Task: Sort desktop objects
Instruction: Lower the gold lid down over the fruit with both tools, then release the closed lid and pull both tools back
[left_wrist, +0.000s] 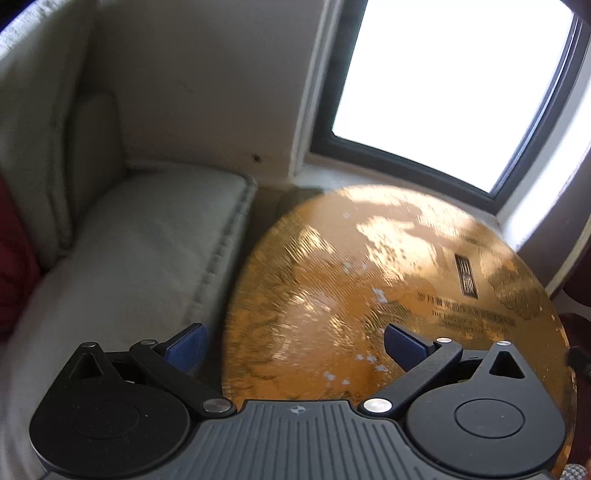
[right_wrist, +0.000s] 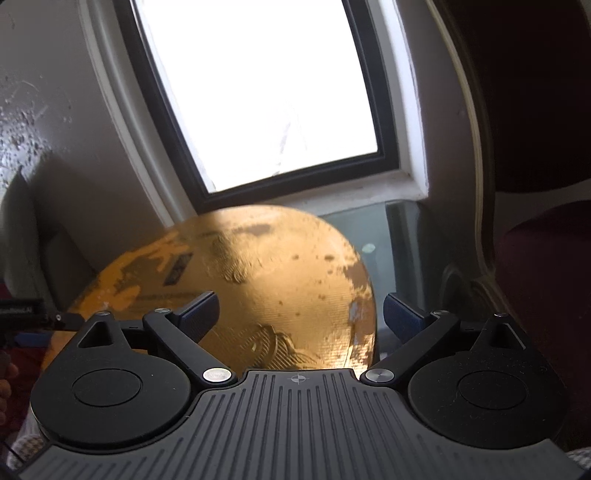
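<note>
Left wrist view: left gripper (left_wrist: 295, 345) has its blue-padded fingers (left_wrist: 186, 347) spread wide, nothing between them; it sits above the near-left rim of the gold disc (left_wrist: 388, 295).
Gold disc: round, shiny, worn in patches, with a small dark label and lines of printed text toward its right side; whether it lies flat on a surface or is propped cannot be told.
Left of the disc: pale cushioned sofa (left_wrist: 140, 240), seat and backrest in view, a dark red cushion (left_wrist: 14, 258) at the far left edge.
Behind the disc: bright window (left_wrist: 450, 81) in a dark frame, with a pale sill below it.
Right wrist view: right gripper (right_wrist: 300, 317) also stands wide apart and empty, over the disc's (right_wrist: 258, 280) near-right edge.
Right of the disc: glass tabletop (right_wrist: 399, 236) shows beside it, and a dark red chair (right_wrist: 546, 277) stands farther right.
Left edge, right wrist view: part of the other gripper (right_wrist: 29, 314) shows, beside the disc's rim.
</note>
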